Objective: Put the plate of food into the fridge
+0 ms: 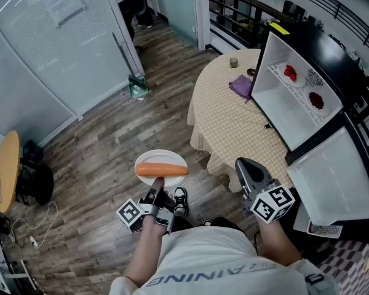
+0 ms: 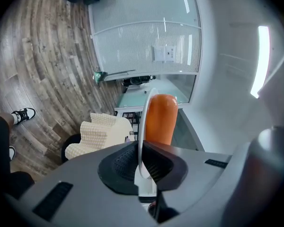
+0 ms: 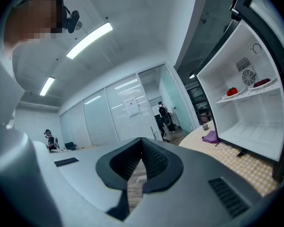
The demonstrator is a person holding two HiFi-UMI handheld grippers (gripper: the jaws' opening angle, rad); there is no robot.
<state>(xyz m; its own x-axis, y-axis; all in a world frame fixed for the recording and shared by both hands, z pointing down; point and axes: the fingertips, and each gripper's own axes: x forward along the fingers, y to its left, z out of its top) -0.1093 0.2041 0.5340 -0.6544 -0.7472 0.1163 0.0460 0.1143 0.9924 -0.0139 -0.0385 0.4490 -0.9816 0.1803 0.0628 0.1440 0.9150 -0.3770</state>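
Left gripper [image 2: 141, 162] nips plate [image 1: 163, 156] rim, carrot [image 1: 162, 169] lying beyond the jaws (food untouched); right gripper [image 3: 142, 163] closed, empty.

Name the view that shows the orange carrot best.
Head view: the long orange carrot lies whole across the round white plate. The left gripper view shows it foreshortened behind the plate's edge, which the left gripper clamps. The right gripper view misses it.
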